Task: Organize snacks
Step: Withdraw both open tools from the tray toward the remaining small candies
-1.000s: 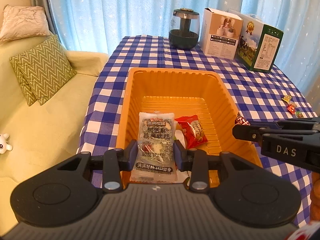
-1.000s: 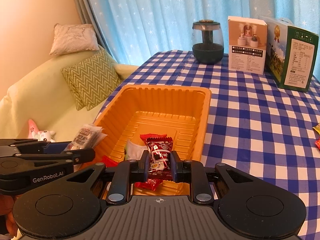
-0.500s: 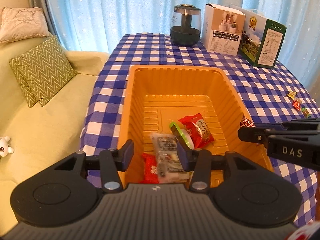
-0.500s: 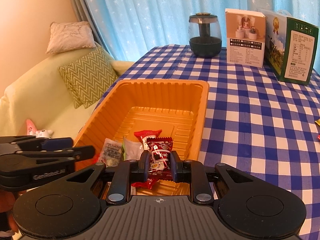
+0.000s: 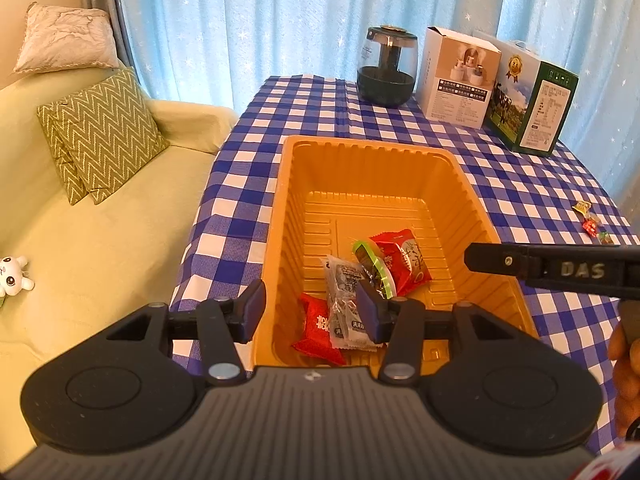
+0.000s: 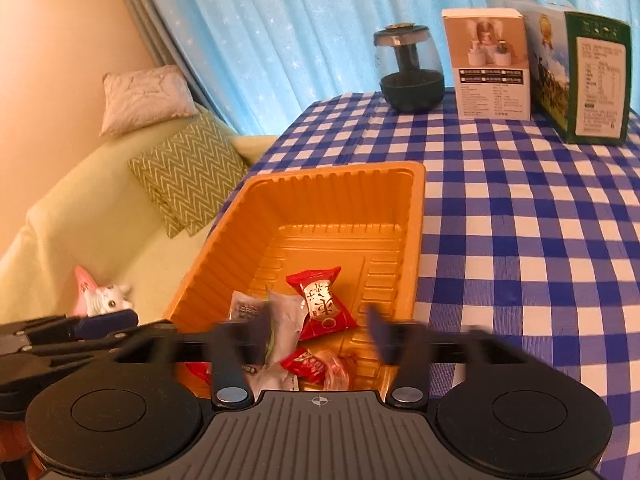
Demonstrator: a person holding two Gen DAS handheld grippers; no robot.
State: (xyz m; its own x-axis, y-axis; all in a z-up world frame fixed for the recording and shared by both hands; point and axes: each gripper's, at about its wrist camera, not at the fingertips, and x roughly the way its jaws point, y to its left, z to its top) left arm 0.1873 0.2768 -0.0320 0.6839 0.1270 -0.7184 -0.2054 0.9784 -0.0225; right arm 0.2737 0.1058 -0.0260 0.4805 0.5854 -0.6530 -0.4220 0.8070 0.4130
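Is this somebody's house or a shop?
Most likely a home living room. A sofa with a zigzag cushion sits beside a table under a blue checked tablecloth, with starry curtains behind.

Snack packets [image 5: 362,280] in tray [image 5: 372,152]; boxes [image 5: 460,76] behind it.

Your orange tray [image 5: 476,216] sits on the checked table [image 5: 532,184], holding a loose heap at its near end: a red packet [image 5: 404,256], a clear nut packet [image 5: 348,296], a green-edged sweet [image 5: 370,258] and a small red sachet [image 5: 316,328]. Three tiny sweets [image 5: 592,222] lie well apart on the table.
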